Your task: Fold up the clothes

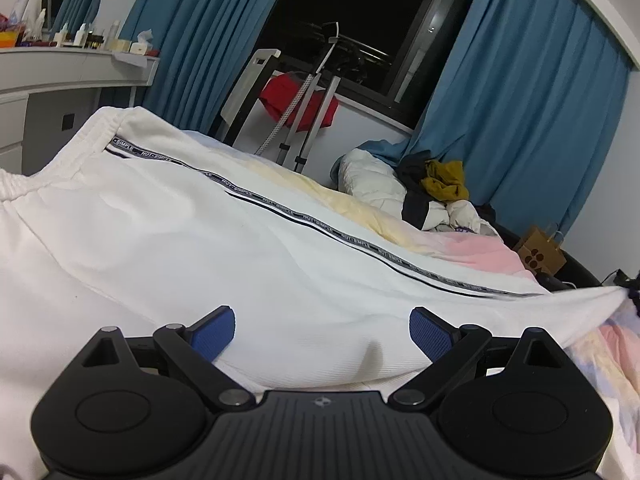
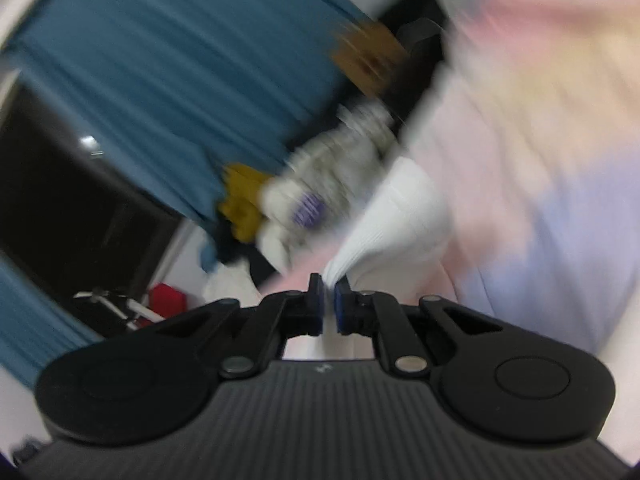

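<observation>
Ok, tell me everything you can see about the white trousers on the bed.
The white trousers look like soft knit, with a gathered elastic waistband and a dark lettered stripe down the side. They lie spread along the pastel bedspread, lightly creased. The right gripper pinches the ribbed cuff end; the left gripper is open over them.

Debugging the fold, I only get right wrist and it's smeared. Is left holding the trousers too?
Observer: No. Left gripper is open, its blue pads spread over the white trousers, clamping nothing.
Operator: How does the garment lie?
Observer: Spread along the bed, elastic waistband at the left, black side stripe running toward the right.
Operator: And the end I'm pinching?
Observer: The right gripper is shut on the cuff; in the left view that far end is drawn to a point at the right edge.
</observation>
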### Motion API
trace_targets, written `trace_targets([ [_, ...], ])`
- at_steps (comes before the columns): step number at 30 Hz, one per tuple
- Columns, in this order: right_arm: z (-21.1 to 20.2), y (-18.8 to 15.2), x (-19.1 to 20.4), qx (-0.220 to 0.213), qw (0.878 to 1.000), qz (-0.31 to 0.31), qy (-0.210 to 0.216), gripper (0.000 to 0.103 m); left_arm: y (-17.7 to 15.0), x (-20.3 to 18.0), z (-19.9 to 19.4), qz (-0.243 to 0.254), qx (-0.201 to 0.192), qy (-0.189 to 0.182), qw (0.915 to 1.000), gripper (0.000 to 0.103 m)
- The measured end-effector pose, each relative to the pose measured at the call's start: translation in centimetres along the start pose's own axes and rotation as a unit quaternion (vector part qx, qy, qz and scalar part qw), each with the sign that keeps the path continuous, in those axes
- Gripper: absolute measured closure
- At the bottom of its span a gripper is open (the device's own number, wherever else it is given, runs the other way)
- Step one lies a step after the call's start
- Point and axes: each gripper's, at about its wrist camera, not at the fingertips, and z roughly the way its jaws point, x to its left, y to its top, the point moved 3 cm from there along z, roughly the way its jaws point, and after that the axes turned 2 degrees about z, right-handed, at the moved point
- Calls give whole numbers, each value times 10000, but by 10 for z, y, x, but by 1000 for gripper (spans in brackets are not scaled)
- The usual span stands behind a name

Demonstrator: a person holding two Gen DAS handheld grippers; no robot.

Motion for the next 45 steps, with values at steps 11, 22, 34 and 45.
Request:
trace_targets([
  [11, -24, -37, -140, 772, 9857, 901, -1194, 91, 13, 20, -12, -335, 314, 110, 9989, 8],
  [22, -133, -69, -98, 1055, 9887, 450, -960, 90, 25, 68, -96, -1292, 794, 812, 9851, 8],
  [34, -231, -86, -126, 1057, 9817, 929, -1287, 30, 3, 208, -190, -4093, 917, 999, 9023, 3],
  [45, -265, -92, -198, 409, 9455, 2842, -1537, 21, -4, 244, -151, -4705, 920, 518, 8761, 0],
])
